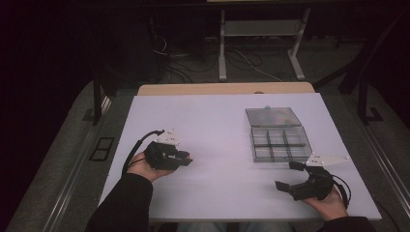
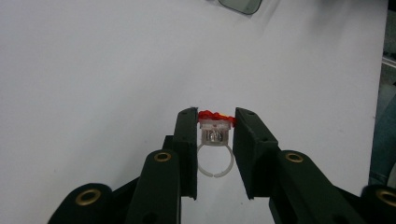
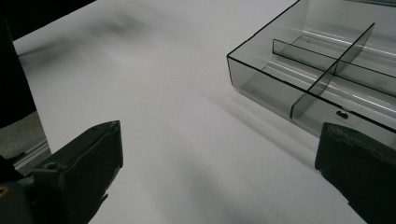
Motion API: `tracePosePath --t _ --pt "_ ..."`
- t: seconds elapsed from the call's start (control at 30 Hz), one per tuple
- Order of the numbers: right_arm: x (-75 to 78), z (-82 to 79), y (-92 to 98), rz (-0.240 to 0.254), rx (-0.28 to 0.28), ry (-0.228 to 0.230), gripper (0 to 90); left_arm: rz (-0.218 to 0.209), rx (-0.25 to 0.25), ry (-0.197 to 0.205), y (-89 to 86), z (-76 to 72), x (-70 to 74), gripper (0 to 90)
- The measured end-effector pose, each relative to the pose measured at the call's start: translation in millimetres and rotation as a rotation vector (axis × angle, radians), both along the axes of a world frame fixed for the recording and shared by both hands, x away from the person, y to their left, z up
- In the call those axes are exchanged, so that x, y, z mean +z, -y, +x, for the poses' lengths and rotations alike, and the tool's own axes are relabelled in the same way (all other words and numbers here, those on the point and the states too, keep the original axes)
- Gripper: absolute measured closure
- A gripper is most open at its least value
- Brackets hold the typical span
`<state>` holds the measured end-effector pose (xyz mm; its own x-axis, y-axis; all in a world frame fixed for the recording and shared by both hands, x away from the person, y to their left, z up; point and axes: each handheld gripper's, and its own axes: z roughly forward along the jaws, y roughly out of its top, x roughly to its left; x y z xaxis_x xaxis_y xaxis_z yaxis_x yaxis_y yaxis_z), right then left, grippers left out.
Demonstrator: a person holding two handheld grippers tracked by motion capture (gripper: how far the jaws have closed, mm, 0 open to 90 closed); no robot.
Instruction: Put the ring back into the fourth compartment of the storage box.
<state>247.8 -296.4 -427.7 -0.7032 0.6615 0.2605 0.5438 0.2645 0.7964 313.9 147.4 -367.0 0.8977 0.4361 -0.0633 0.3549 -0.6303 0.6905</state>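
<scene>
A small plastic ring point(image 2: 215, 140) with a clear band and a red top sits between the pads of my left gripper point(image 2: 215, 122), which is shut on it above the white table. From the high view, that left gripper point(image 1: 186, 159) hovers at the table's left, pointing right. My right gripper point(image 1: 289, 175) rests at the front right with its jaws wide apart and nothing between them. Just beyond it lies a clear smoky compartment box point(image 1: 280, 143), its lid point(image 1: 272, 117) folded back. The box's near corner point(image 3: 299, 79) and its dividers appear in the right gripper view.
The white table point(image 1: 217, 125) has a wooden strip along its far edge. Beyond it on the dark floor stand a white desk frame point(image 1: 261, 34) and loose cables. A corner of the box point(image 2: 240, 4) peeks in at the top of the left gripper view.
</scene>
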Motion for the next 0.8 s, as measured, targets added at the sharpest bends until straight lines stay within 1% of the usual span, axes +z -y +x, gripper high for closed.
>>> tracePosePath --t 0.2,0.47,0.5,0.53,0.67,0.7,0.77,0.8 --pt "-0.1 0.0 0.1 0.0 0.001 0.001 0.3 0.008 -0.015 0.011 4.9 4.3 6.2 69.8" --pt "0.0 -0.1 0.0 0.0 0.001 -0.001 0.3 -0.007 -0.02 0.021 13.0 11.8 15.3 69.8" --pt "0.1 -0.3 -0.1 0.002 0.0 -0.004 0.3 -0.003 -0.022 0.024 13.9 12.9 16.5 69.7" --pt "0.1 -0.2 0.0 0.001 0.001 -0.003 0.3 -0.012 -0.018 0.025 15.7 13.7 16.9 69.8" --pt "0.2 -0.5 -0.1 0.002 0.001 -0.005 0.3 -0.009 -0.024 0.028 21.1 17.4 20.2 69.7" --pt "0.2 -0.5 -0.1 0.001 0.001 -0.004 0.3 -0.005 -0.032 0.031 22.2 18.8 21.4 69.7" --pt "0.2 -0.5 -0.1 0.001 0.002 -0.005 0.3 -0.014 -0.03 0.034 25.5 20.3 22.8 69.7" --pt "0.0 -0.4 0.0 0.0 0.002 0.0 0.3 -0.011 -0.034 0.034 26.9 21.1 23.7 69.7"
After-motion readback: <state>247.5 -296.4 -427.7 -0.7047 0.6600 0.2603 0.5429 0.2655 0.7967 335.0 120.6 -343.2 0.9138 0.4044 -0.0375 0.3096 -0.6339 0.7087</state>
